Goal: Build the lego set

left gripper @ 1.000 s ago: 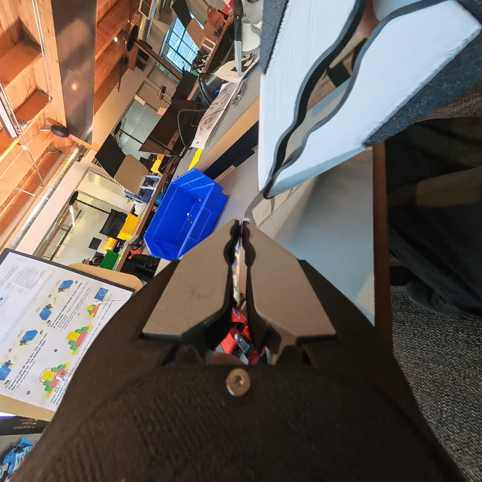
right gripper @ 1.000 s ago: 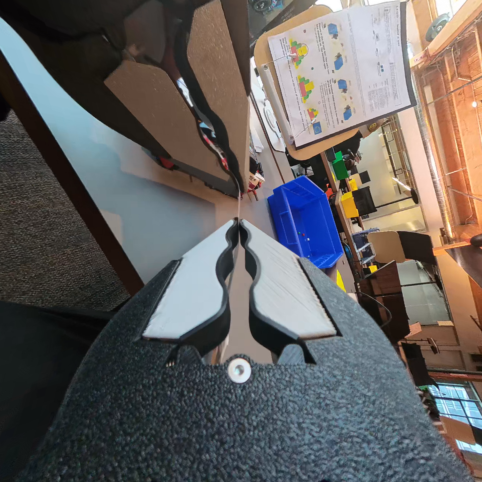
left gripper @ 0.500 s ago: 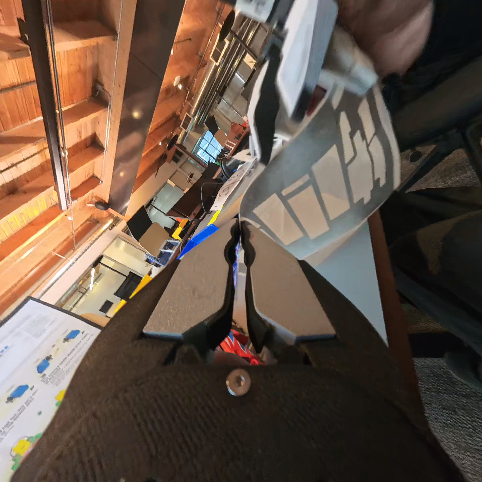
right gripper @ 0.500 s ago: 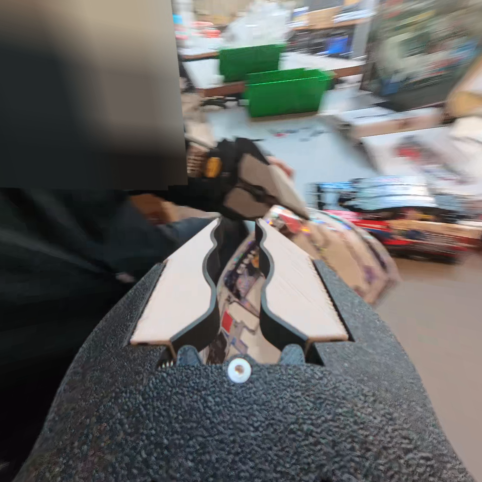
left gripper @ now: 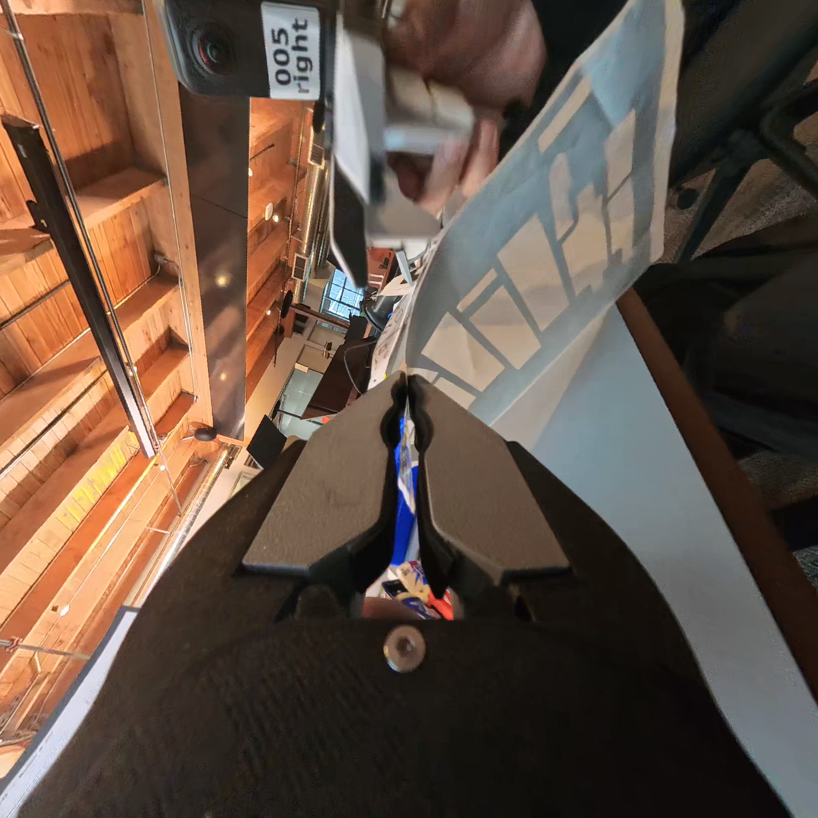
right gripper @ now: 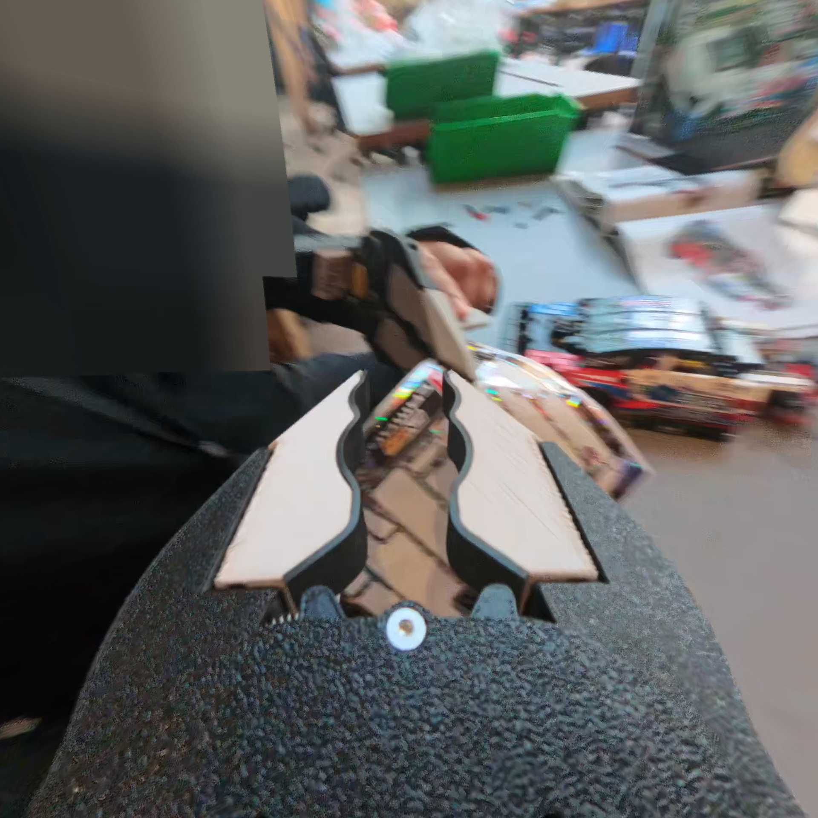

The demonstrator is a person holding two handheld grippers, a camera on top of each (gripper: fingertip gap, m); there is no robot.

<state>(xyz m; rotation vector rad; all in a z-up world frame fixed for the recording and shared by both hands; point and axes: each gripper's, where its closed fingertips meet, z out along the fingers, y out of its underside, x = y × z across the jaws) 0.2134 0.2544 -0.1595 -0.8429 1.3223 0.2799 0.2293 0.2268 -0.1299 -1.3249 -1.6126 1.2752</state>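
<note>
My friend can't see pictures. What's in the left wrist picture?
The left gripper, black, is pinched shut on the edge of a bendy sticker sheet covered in pale shapes. Above it, blurry, a hand holds the right gripper under a wooden ceiling.

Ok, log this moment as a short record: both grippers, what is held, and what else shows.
left gripper: shut on the edge of the sticker sheet
right gripper: open, fingers apart, sheet visible through the gap
sticker sheet: lifted, curved, shiny
model car: beyond the sheet, blurred
green bins: far back, blurred
</note>
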